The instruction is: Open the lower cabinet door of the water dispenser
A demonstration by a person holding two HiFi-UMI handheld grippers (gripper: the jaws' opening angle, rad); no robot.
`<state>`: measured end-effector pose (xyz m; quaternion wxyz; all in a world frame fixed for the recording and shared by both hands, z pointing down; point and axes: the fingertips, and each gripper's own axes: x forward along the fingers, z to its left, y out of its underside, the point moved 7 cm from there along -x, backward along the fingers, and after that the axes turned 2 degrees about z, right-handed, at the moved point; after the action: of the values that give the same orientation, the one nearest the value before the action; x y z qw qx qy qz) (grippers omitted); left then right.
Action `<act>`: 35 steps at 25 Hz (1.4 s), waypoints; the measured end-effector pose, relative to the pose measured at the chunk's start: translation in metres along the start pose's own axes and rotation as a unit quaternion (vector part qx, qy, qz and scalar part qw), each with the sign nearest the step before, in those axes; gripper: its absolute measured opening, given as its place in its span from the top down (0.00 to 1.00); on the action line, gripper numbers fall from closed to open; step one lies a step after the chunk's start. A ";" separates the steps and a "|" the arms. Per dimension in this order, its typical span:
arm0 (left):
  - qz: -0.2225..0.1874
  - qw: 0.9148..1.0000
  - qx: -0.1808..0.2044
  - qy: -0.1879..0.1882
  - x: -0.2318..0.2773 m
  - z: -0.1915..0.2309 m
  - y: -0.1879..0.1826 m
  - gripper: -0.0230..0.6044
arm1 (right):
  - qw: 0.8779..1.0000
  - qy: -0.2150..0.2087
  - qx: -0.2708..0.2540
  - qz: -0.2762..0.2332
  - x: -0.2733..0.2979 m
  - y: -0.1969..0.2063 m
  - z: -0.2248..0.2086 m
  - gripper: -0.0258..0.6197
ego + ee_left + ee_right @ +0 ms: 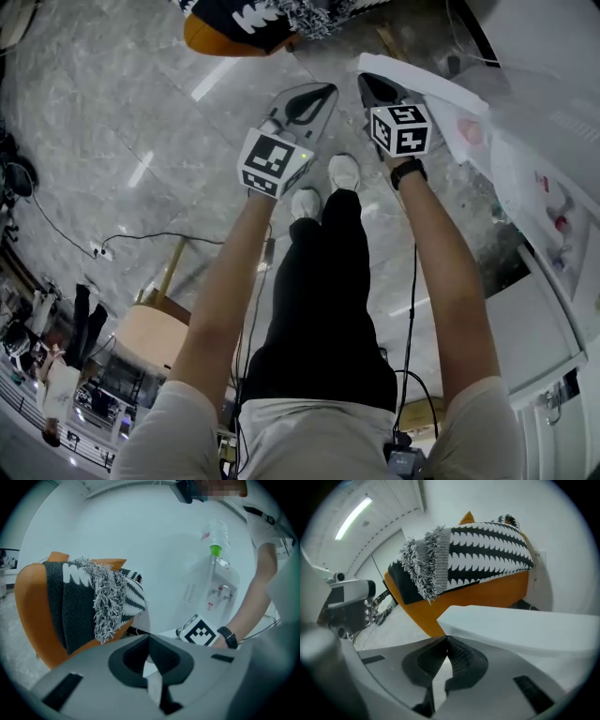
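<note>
1. Altogether two hand-held grey grippers show, each bearing one black-and-white marker cube. The left gripper [323,94] and the right gripper [373,86] are held side by side above the grey marble floor [112,112], ahead of the person's two white shoes [344,172].
2. Seen in its own view, the left gripper [149,637] has its fingers pressed together at the tips, with nothing between them.
3. The right gripper [446,638] has its fingers pressed together in the same way and carries nothing. One black wristwatch [408,172] sits on that wrist.
4. One white water dispenser [219,590] stands against the white wall on the person's right, beyond the right hand in the left gripper view.
5. One clear bottle with a green neck [216,534] stands upside down on top of the dispenser. Whether it holds water cannot be told.
6. One flat white panel [525,625] lies just beyond the right gripper's tips. Whether they touch it, and whether it is the lower cabinet door, cannot be told.
7. One orange chair [487,597] stands on the floor beyond the grippers, left of the dispenser. One black-and-white fringed throw [478,545] is draped over it.
</note>
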<state>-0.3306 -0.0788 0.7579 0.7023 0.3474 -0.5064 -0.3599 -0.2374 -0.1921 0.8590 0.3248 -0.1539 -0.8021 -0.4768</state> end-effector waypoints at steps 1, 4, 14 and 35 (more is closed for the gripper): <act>-0.004 1.000 0.003 0.000 0.002 0.002 -0.003 0.94 | 1.000 -0.003 0.013 0.002 0.001 -0.002 -0.002 0.95; -0.001 1.000 0.000 0.001 0.007 0.002 -0.009 0.94 | 0.999 -0.013 0.030 0.017 0.001 -0.002 -0.004 0.95; -0.013 1.000 -0.006 -0.002 -0.027 -0.023 -0.047 0.94 | 0.999 0.002 0.052 0.006 -0.075 0.000 0.040 0.94; -0.046 0.995 0.027 0.089 -0.194 -0.219 -0.207 0.94 | 0.971 0.138 0.081 -0.178 -0.429 -0.087 0.194 0.94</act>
<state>-0.1965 0.0113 0.4379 0.7180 0.4195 -0.4347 -0.3457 -0.0402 -0.0403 0.4498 0.3535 0.0854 -0.7999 -0.4774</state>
